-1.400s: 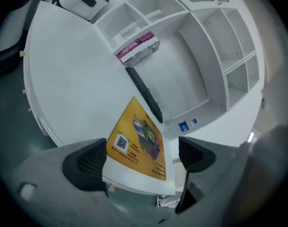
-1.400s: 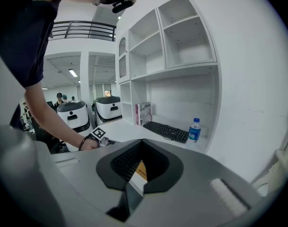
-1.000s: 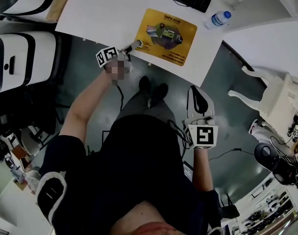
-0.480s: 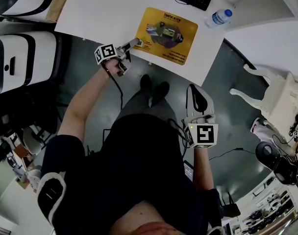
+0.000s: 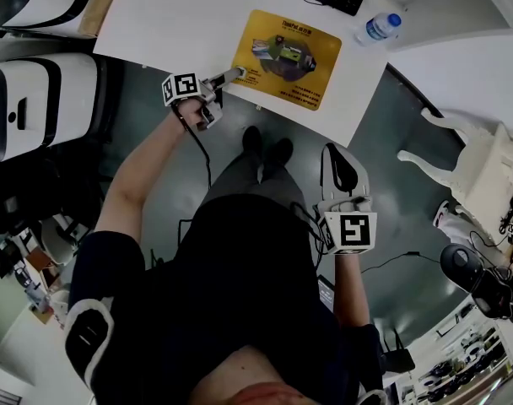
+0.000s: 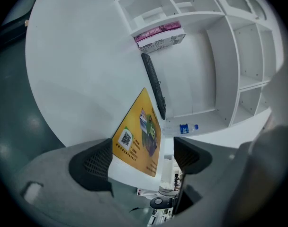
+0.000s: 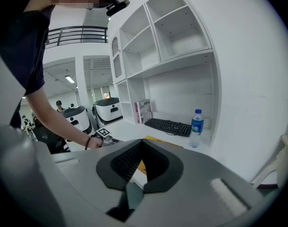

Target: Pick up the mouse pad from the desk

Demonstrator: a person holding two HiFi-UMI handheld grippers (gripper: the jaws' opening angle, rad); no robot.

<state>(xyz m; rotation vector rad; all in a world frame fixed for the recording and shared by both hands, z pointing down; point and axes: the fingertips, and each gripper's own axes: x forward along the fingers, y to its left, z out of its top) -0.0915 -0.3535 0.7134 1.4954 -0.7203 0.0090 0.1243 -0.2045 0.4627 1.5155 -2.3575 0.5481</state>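
The pick-up is not yet done — the mouse pad (image 5: 286, 57) lies flat on the desk (image 5: 168, 19), upper middle of the head view. The left arm is stretched forward and the left gripper (image 5: 236, 74) is at the pad's near left corner. Its jaws are spread but closing, with that corner and the desk edge between them, not pinched. The right gripper (image 5: 339, 163) hangs at centre right — jaws pressed together, empty.
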